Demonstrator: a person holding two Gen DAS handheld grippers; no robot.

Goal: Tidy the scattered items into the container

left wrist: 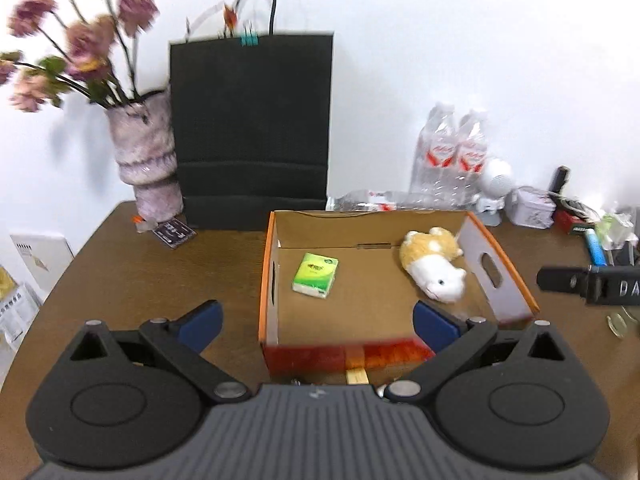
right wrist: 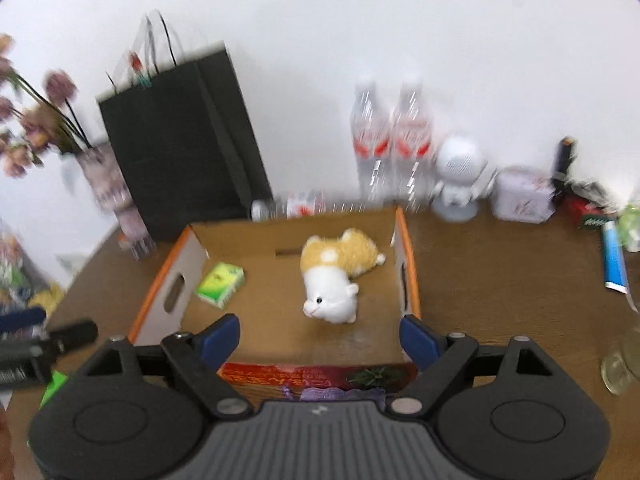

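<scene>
- The left gripper (left wrist: pixel 316 322) fingers are spread wide apart; nothing is held.
- The right gripper (right wrist: pixel 320 338) fingers are likewise apart and empty.
- The plush toy (right wrist: pixel 334 280) and the green tissue pack (left wrist: pixel 315 273) are seen inside the cardboard box (left wrist: pixel 269 280), well apart, on the bench (left wrist: pixel 140 272).

Ahead of the spread blue fingertips, the open cardboard box (left wrist: pixel 496 268) holds a green tissue pack (left wrist: pixel 315 273) lying flat and a plush toy (left wrist: pixel 434 264) on its side.

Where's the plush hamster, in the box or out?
In: the tan-and-white plush hamster lies on its side on the open cardboard box floor.
</scene>
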